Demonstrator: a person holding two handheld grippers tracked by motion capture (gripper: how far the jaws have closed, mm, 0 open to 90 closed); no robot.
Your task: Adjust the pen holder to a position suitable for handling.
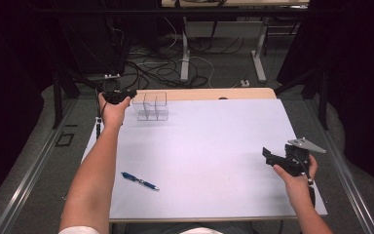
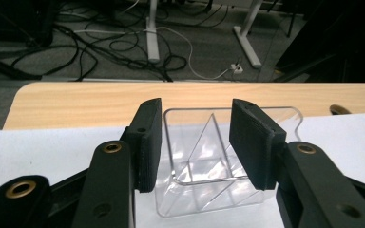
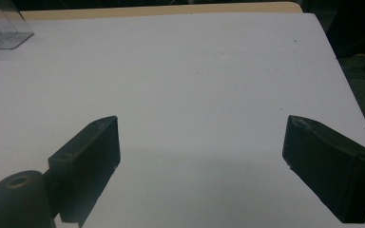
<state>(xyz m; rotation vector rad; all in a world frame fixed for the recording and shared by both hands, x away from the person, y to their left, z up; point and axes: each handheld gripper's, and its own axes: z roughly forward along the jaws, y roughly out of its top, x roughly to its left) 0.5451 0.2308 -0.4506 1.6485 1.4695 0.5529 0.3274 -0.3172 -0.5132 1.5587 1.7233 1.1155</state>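
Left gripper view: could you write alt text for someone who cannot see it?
Two black jaws of the left gripper stand open on either side of a clear plastic organizer with dividers, not visibly touching it. The organizer stands on a white sheet over a wooden table, with cables on the floor beyond.

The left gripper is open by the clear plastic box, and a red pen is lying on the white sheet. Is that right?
Not quite: the pen lying on the white sheet is blue, not red, as the high view shows. The rest holds: the left gripper is open by the clear plastic divided box.
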